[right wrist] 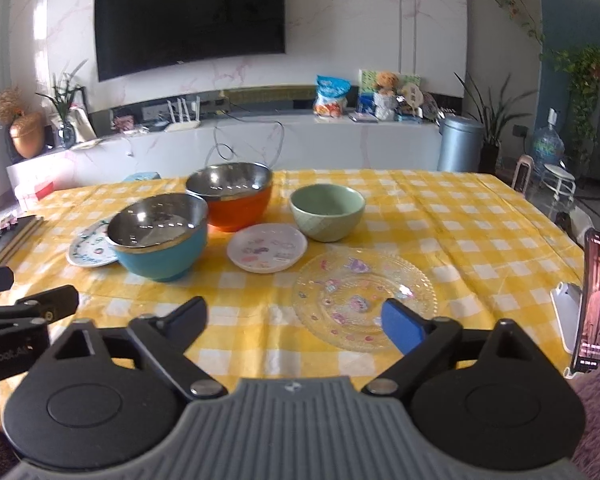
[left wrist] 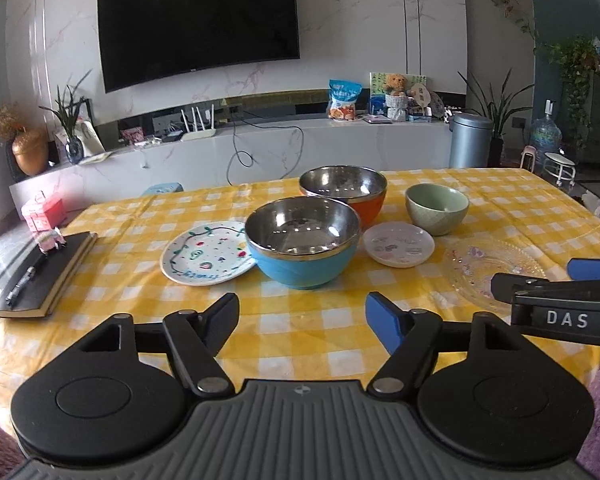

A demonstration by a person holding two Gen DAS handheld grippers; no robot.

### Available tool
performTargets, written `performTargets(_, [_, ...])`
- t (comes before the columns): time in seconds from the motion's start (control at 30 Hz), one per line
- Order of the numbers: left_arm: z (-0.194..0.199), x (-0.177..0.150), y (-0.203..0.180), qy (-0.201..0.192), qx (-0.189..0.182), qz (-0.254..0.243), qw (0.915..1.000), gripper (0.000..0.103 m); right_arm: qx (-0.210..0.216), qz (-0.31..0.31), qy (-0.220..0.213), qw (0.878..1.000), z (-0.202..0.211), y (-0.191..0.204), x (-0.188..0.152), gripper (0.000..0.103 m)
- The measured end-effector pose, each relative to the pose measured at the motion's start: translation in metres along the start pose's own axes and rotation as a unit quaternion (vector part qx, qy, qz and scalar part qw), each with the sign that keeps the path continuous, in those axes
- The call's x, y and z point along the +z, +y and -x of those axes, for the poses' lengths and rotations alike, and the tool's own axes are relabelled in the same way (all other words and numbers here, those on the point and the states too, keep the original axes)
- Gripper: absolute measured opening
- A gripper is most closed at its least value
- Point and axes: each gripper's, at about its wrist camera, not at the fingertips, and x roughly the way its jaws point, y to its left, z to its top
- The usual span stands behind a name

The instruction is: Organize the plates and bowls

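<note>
Nothing looks sorted yet — every dish sits singly on the yellow-checked bench (left wrist: 500, 200). Largest to smallest: the orange bowl (left wrist: 364, 204) at the back, blue bowl (left wrist: 304, 264) just before it, glass plate (right wrist: 364, 300), painted plate (left wrist: 204, 256), green bowl (left wrist: 438, 210), small white plate (left wrist: 398, 244). Left tool (left wrist: 302, 320) and right tool (right wrist: 296, 322) hover spread, empty — all stacking remains.

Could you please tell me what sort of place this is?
Most likely a home living room: a wall-mounted TV above a low console, houseplants, and a table in a yellow checked cloth.
</note>
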Motion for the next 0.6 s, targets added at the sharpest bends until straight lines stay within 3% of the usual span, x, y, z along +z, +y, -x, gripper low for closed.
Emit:
performTargets(0.1, [-0.012,0.013,-0.009,0.020,-0.023,0.004,0.9995,0.073,0.000,-0.019,0.036,0.999,-0.013,-0.014,0.011,0.082])
performTargets(0.23, [-0.027,0.029,-0.024,0.039,-0.050,0.010,0.9979,0.063,0.000,-0.020,0.061,0.998,-0.029,-0.028,0.030,0.071])
performTargets(0.5, [-0.079,0.046,-0.061,0.087,-0.111,0.022,0.9898,0.033,-0.029,-0.020,0.077,0.996,-0.066,-0.061,0.045,0.052])
performTargets(0.6, [-0.094,0.045,-0.073,0.097,-0.134,0.031,0.9857,0.028,-0.044,-0.031,0.080,0.995,-0.074,-0.077,0.042,0.048])
